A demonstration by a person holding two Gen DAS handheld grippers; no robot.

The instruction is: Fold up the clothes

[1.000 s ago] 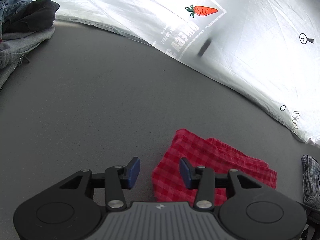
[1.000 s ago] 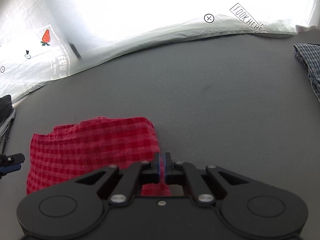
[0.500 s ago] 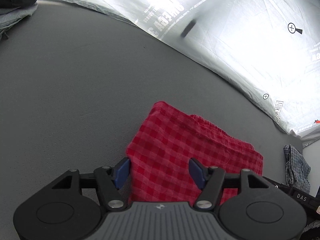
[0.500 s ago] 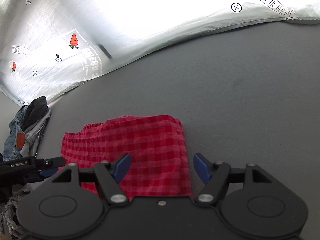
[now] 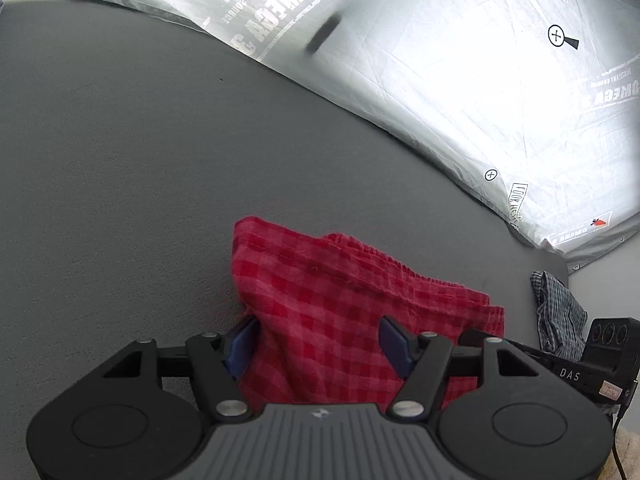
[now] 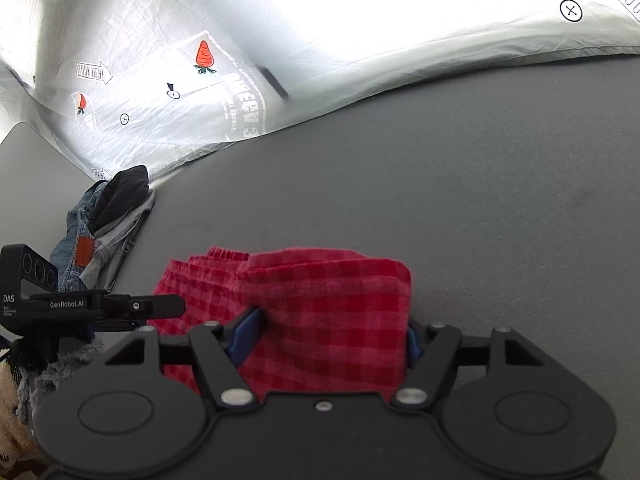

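A folded red checked cloth (image 5: 340,300) lies on the grey surface (image 5: 120,160). My left gripper (image 5: 318,344) stands wide over its near left end, one blue pad by the cloth's left edge and the other over the fabric, neither squeezing it. My right gripper (image 6: 330,340) straddles the right end of the cloth (image 6: 320,292); its jaws are closing with the fabric between them, and the pads sit at its sides without a visible pinch. Each gripper shows in the other's view: the left gripper (image 6: 160,306) and the right gripper (image 5: 480,338).
A pile of jeans, black and grey garments (image 6: 104,224) lies at the far left. A blue checked garment (image 5: 556,312) sits at the right edge. A bright white printed sheet (image 5: 440,60) rises behind the grey surface. Something beige and fluffy (image 6: 16,408) is near my left hand.
The right gripper, shut on a cloth corner a second ago, has let go and spread. The left jaws widened. Both grippers tipped down and came forward over the cloth.
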